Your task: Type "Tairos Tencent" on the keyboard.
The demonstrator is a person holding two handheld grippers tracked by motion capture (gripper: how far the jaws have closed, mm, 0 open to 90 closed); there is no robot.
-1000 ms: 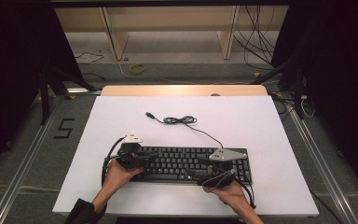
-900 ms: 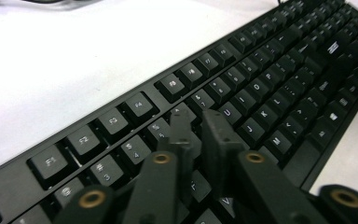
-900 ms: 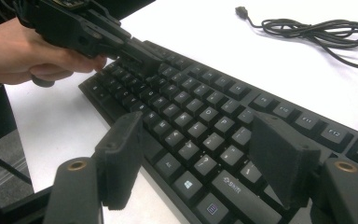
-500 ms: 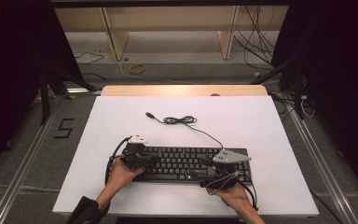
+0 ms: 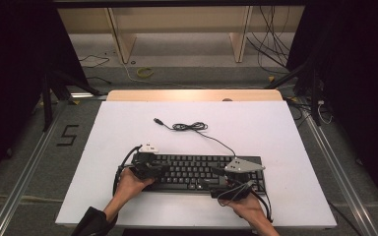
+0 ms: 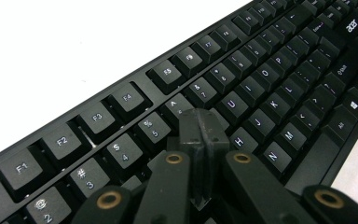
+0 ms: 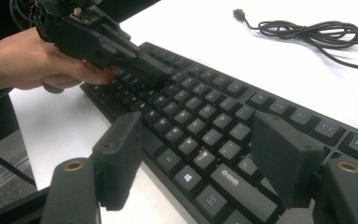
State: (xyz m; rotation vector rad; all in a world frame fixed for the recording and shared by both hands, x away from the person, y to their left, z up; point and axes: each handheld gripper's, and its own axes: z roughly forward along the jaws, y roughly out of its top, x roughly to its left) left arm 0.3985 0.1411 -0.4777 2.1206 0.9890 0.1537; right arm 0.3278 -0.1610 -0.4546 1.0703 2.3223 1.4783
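Closing just now, the left fingers meet pad to pad above the keyboard, nothing between them, and the left hand has edged slightly toward 3 o'clock.

Tips sit over the number row near the 6 key; right fingers stand wide, empty, over the bottom row. Pressing looks barely begun. The keyboard lies near the white desk's 6 o'clock edge, long axis 9 to 3, its USB cable trailing toward 12.
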